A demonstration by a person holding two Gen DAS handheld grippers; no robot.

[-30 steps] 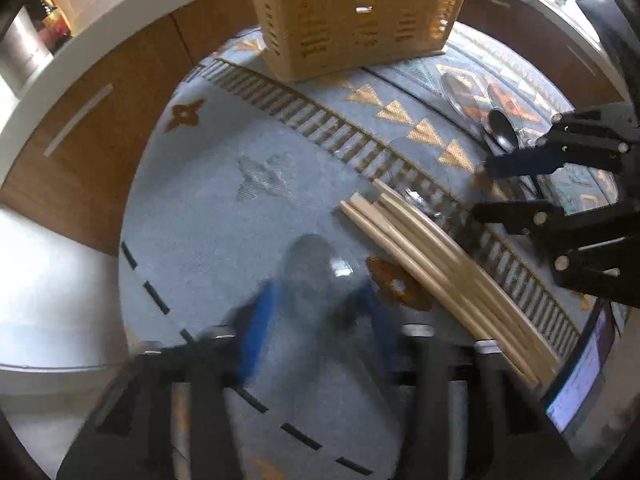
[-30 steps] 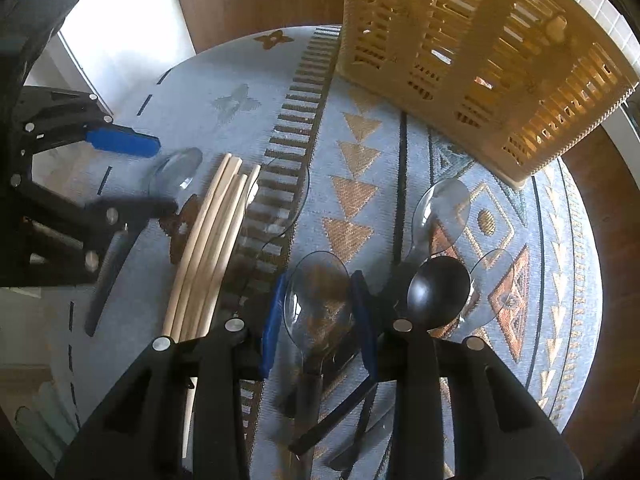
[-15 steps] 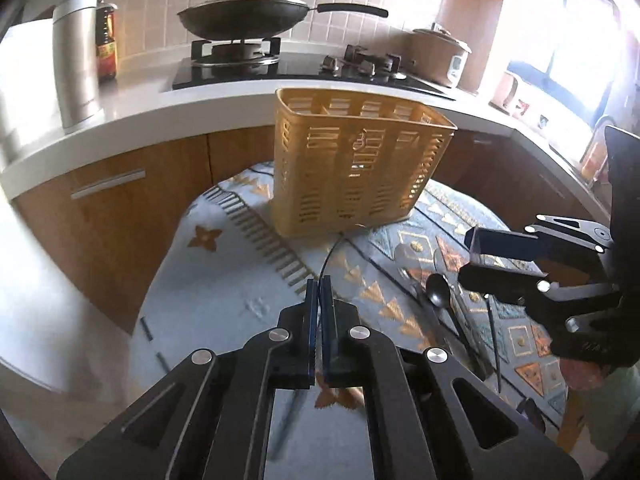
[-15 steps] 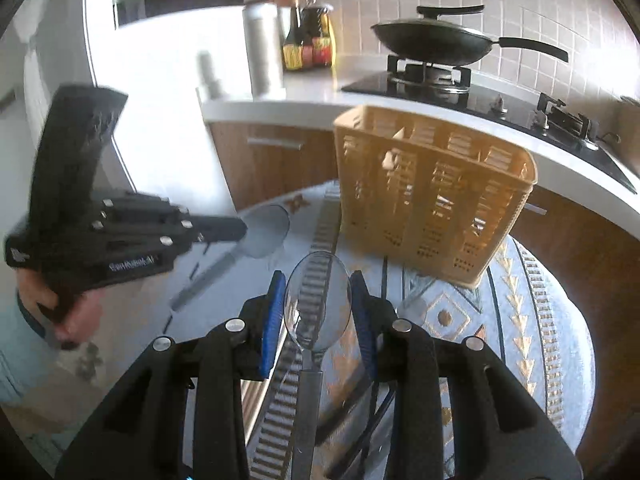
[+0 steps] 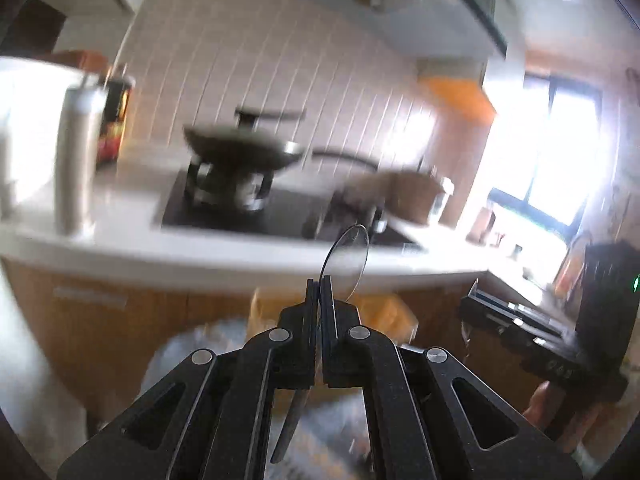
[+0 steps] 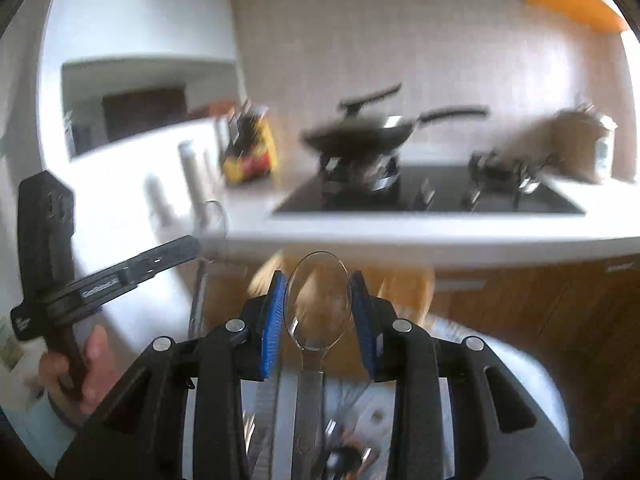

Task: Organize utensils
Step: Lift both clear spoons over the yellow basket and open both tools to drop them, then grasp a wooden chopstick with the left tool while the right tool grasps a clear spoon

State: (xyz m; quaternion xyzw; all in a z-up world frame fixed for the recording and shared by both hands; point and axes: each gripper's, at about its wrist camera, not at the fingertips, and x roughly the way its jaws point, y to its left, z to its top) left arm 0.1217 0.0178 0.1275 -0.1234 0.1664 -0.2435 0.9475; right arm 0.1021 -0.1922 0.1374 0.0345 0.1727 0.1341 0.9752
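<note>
My left gripper (image 5: 319, 280) is shut on a clear plastic spoon (image 5: 347, 258); the bowl sticks up edge-on past the fingertips and the handle hangs below. My right gripper (image 6: 319, 276) is shut on a second clear plastic spoon (image 6: 318, 306), its bowl flat between the blue pads (image 6: 274, 320) and its handle running down. Both are lifted high, pointing at the kitchen counter. The yellow slotted basket (image 5: 384, 310) shows blurred just below the left fingertips, and the basket (image 6: 404, 284) peeks out behind the right jaws. The left gripper (image 6: 192, 248) appears at the left of the right wrist view, held by a hand.
A hob with a lidded black pan (image 6: 360, 136) sits on the white counter (image 6: 440, 236) ahead. A steel flask (image 5: 78, 152) and sauce bottles (image 6: 248, 152) stand at the left. The patterned table (image 6: 520, 372) with dark cutlery lies below. Wooden cabinet fronts (image 5: 100, 320) run under the counter.
Both grippers have risen from the tabletop and tilted up toward the counter. The left jaws closed on the clear spoon and lifted it; the right kept its spoon throughout.
</note>
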